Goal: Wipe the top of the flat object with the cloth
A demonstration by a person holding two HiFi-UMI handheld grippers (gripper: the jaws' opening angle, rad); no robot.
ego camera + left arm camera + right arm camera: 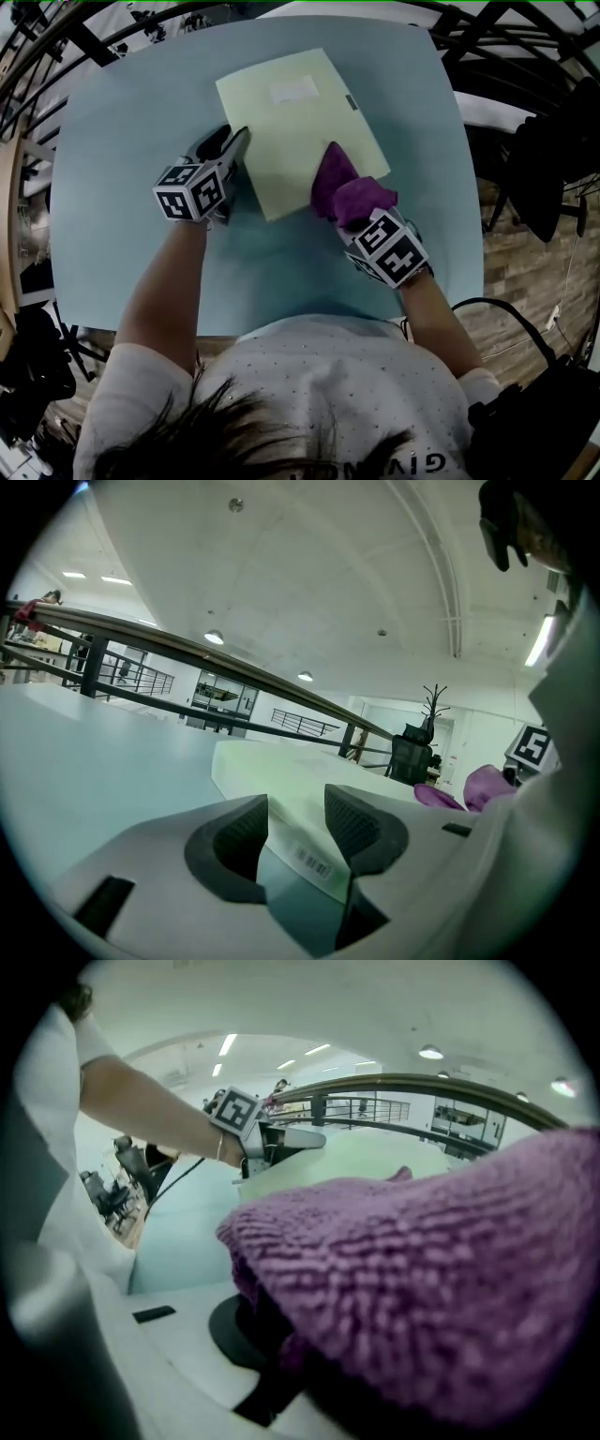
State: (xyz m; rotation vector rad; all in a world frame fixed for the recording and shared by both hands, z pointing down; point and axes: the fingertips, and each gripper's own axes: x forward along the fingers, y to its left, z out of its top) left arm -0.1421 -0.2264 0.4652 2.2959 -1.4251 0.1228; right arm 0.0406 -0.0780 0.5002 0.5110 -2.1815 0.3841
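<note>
- Head view: the flat object (pixel 300 131), a pale yellow book, lies on the blue surface (pixel 122 187) ahead of the person. Its long axis runs away from them, with the labelled far end leaning slightly left. The cloth (pixel 342 183) overlaps its near right part, probably to begin a stroke.
- Left gripper view: the left gripper (pixel 295 808) has its jaws apart, straddling the book's left edge without visibly pressing it. It is likely bracing the book against sliding.
- Right gripper view: the right gripper (pixel 281 1344) has its jaws clamped on the purple cloth, which bunches over them.

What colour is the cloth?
Purple; the cloth shows best in the right gripper view.
</note>
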